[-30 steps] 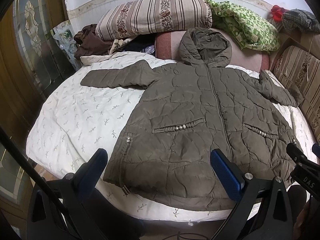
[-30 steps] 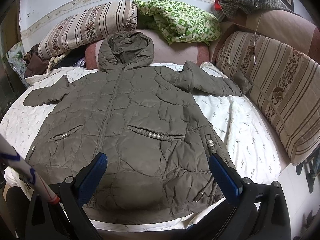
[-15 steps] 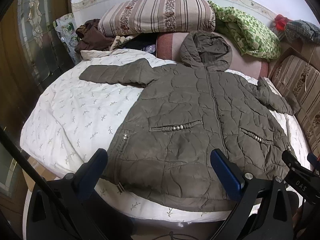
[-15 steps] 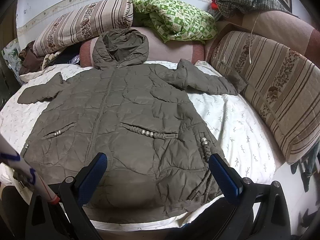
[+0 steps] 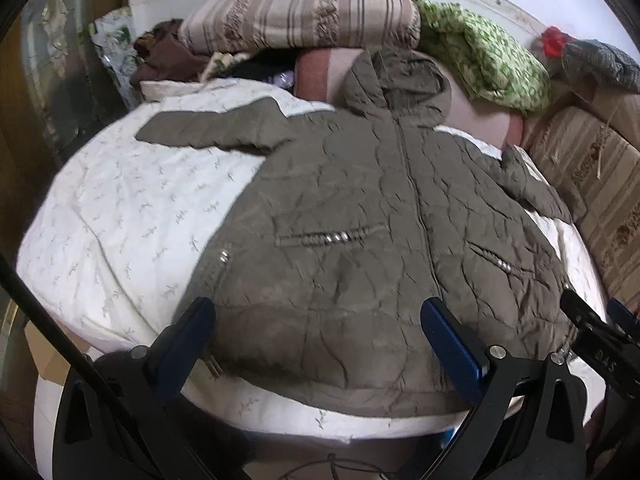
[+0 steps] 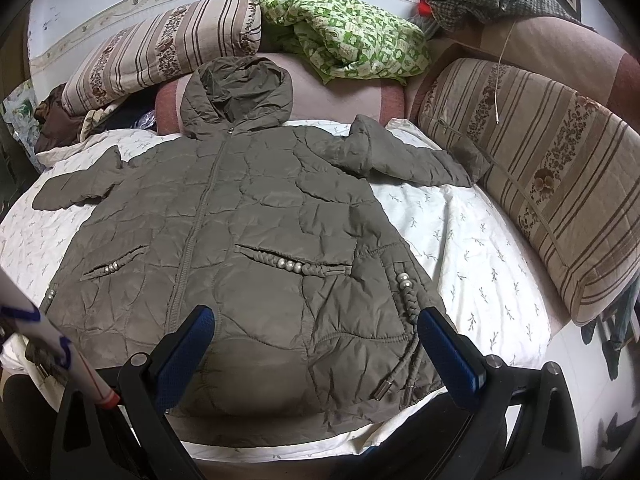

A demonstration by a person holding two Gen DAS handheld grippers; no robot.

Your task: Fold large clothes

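Jacket (image 6: pixel 256 240) — olive, quilted, spread flat

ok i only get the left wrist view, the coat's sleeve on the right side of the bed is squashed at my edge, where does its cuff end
observer: That sleeve lies spread out sideways on the sheet, and its cuff reaches the striped cushion.
operator: and the right gripper, i just see its tip
observer: The right gripper is open over the hem of the coat, holding nothing.
operator: anything loose at that corner
observer: Two cords with metal tips lie on the coat near the hem.
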